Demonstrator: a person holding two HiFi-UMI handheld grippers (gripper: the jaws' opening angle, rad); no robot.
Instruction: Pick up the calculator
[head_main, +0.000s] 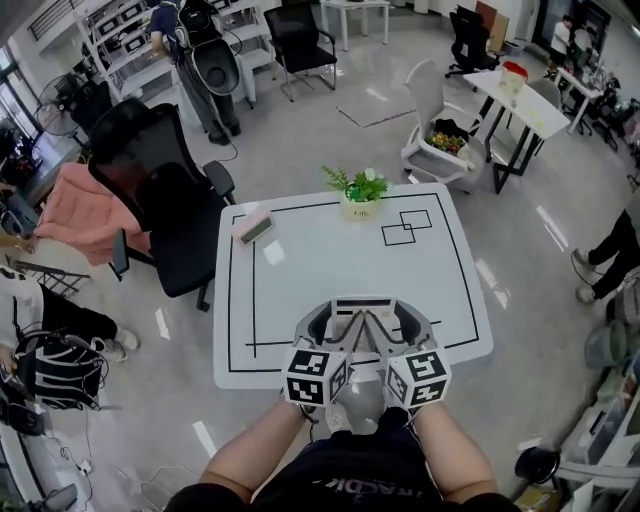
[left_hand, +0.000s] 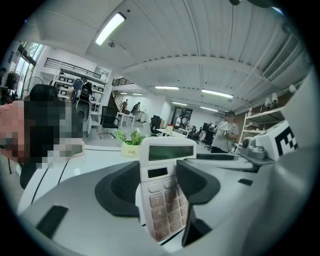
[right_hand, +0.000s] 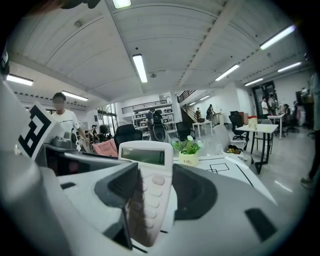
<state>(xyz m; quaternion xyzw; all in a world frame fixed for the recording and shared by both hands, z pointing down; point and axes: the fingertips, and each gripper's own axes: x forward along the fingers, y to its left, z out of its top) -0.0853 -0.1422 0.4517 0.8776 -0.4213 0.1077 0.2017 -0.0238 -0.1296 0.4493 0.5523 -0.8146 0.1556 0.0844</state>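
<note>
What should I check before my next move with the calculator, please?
1. Left gripper jaws pressing on the calculator: ok.
2. Right gripper jaws pressing on it too: ok.
3. Calculator held between both grippers, display end up: ok.
4. Calculator fully off the table: cannot tell.
5. Potted plant and pink box well away from the grippers, at the far side: ok.
6. Grip firm enough to carry: cannot tell.

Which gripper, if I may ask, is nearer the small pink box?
Left. The small pink box lies ahead-left of the left gripper; the right gripper is farther across.
</note>
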